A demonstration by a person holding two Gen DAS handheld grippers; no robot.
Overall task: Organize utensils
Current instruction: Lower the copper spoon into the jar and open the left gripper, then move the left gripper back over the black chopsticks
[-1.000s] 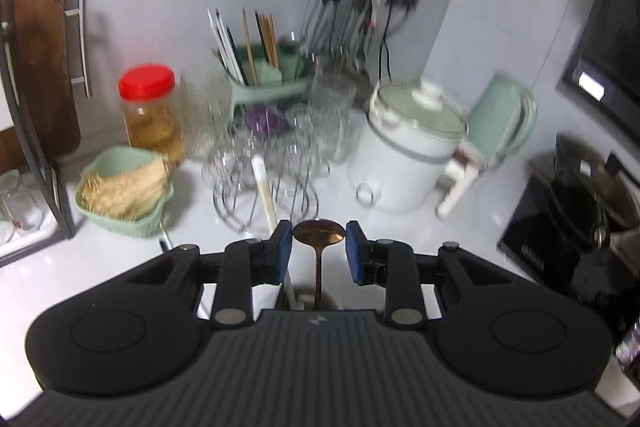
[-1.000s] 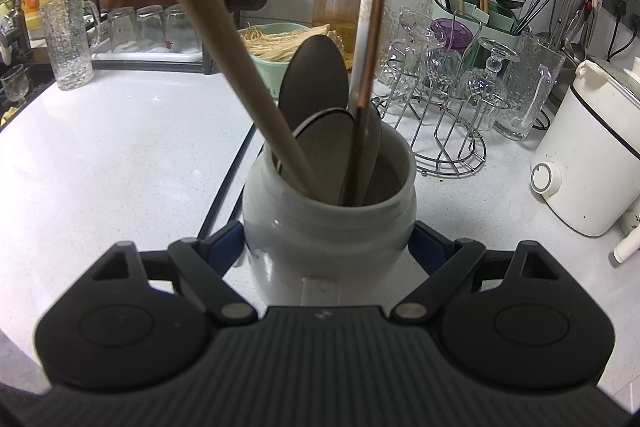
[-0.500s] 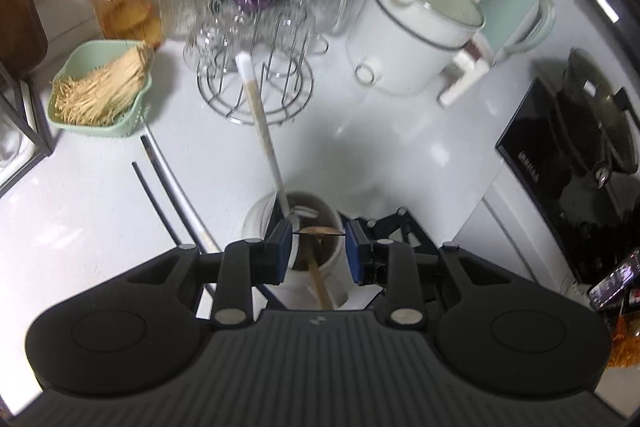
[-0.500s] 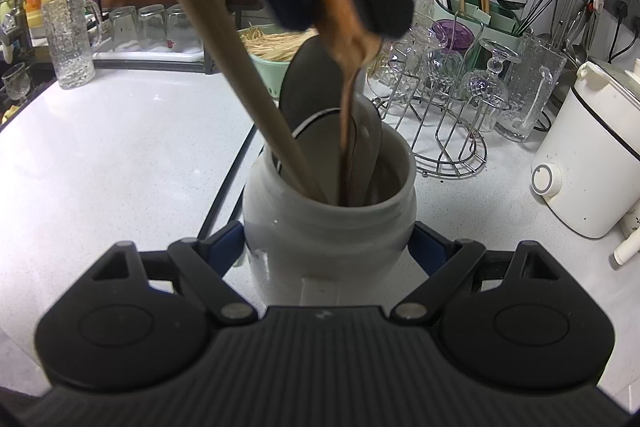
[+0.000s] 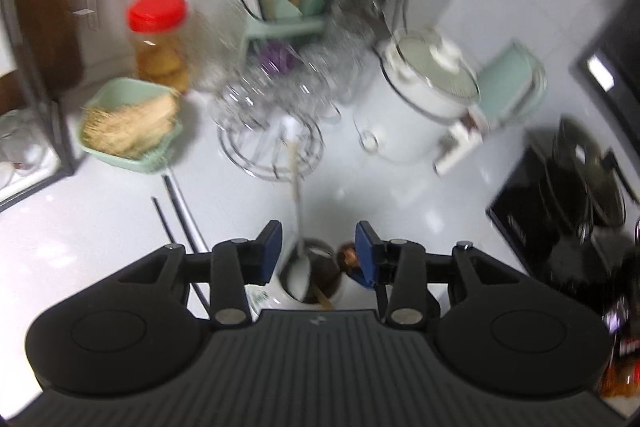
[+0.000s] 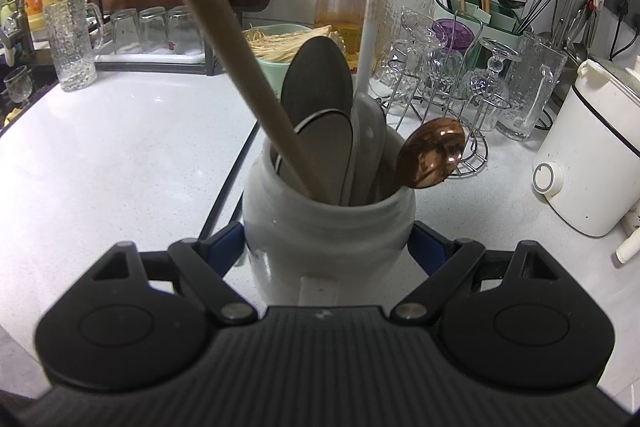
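Presently the white ceramic utensil crock [image 6: 328, 227] stands on the countertop [image 6: 120, 147], clamped by the right gripper [image 6: 326, 247]. Left gripper [image 5: 319, 247] hovers above, jaws opening, empty. Copper spoon [image 6: 432, 157] rests inside, bowl up; deposit step done. Next: fetch another utensil.

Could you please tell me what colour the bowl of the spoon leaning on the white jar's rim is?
Shiny copper spoon, clearest in the right wrist view.

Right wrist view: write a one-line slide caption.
Right gripper steadies a white utensil jar holding spoons, a copper spoon leaning over its rim.
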